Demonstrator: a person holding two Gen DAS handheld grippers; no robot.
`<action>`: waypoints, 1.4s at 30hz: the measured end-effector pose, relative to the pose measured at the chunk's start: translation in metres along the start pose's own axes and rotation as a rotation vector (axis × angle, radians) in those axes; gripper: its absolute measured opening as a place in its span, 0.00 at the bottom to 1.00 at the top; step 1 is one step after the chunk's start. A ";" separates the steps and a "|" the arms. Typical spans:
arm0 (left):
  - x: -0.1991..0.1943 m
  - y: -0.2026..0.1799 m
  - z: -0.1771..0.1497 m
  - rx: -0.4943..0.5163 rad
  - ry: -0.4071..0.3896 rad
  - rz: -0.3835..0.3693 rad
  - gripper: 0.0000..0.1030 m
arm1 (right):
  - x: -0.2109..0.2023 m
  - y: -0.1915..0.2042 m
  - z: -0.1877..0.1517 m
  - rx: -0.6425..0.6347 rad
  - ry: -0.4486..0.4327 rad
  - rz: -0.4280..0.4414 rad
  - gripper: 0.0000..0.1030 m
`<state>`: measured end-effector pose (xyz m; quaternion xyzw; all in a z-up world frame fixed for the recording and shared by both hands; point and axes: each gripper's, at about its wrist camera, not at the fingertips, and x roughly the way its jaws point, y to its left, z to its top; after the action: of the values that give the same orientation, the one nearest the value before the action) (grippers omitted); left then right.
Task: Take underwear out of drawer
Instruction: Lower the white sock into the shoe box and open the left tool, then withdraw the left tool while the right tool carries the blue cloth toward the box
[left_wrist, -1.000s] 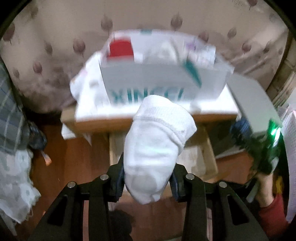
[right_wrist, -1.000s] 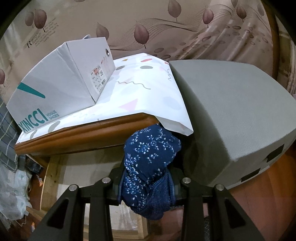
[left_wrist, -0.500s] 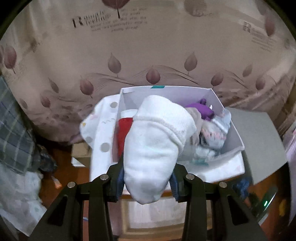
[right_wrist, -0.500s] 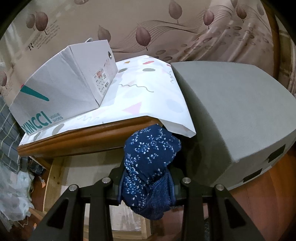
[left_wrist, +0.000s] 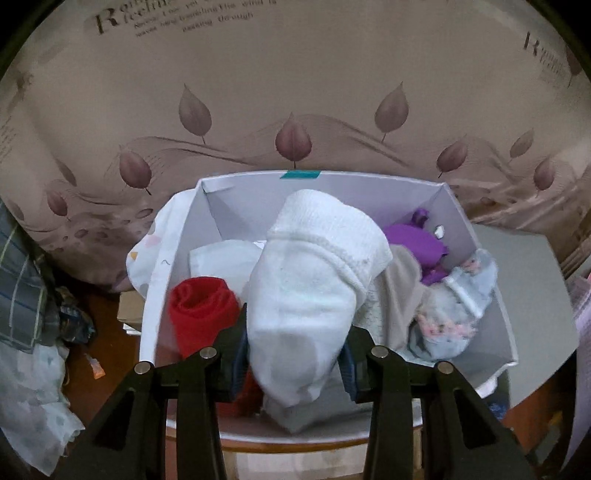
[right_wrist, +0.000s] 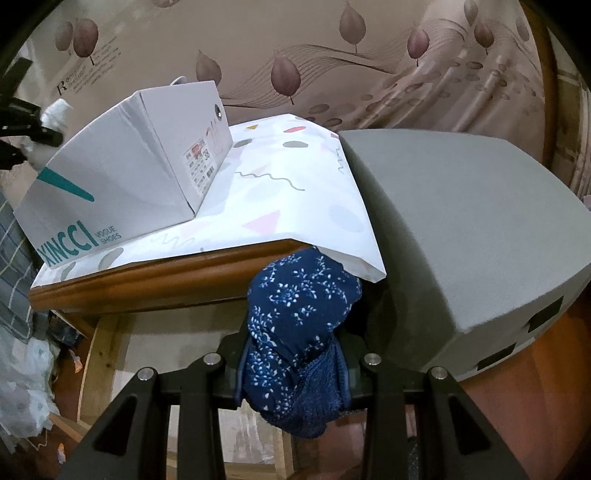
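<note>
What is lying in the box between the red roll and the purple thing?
In the left wrist view, the white sock held in the left claw hangs over that stretch of the box, between the red roll and purple cloth.

Patterned cloth (right_wrist: 295, 177) and shoebox (right_wrist: 122, 177) atop wooden table (right_wrist: 166, 275)

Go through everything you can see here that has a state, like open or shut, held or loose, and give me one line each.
Left gripper: shut on the white garment, above the box.
Right gripper: shut on the blue floral garment.
Shoe box: open, lidless, holding clothes.
Red cloth: rolled, lying loose in the box.
Purple cloth: loose in the box.
Patterned sheet: spread on the tabletop, corner hanging over.
</note>
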<state>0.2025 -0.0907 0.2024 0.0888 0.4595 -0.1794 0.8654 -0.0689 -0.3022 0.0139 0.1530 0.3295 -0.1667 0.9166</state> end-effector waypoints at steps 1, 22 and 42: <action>0.006 -0.001 -0.001 0.007 0.009 0.006 0.36 | 0.001 0.000 0.000 -0.004 0.000 -0.005 0.35; 0.031 0.009 -0.030 -0.011 0.020 -0.014 0.55 | 0.004 0.002 -0.002 -0.023 0.007 -0.008 0.35; -0.079 0.024 -0.093 -0.014 -0.236 0.036 0.85 | 0.005 0.009 -0.003 -0.055 0.001 -0.015 0.35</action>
<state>0.1004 -0.0206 0.2145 0.0693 0.3542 -0.1696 0.9171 -0.0636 -0.2937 0.0102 0.1252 0.3357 -0.1641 0.9191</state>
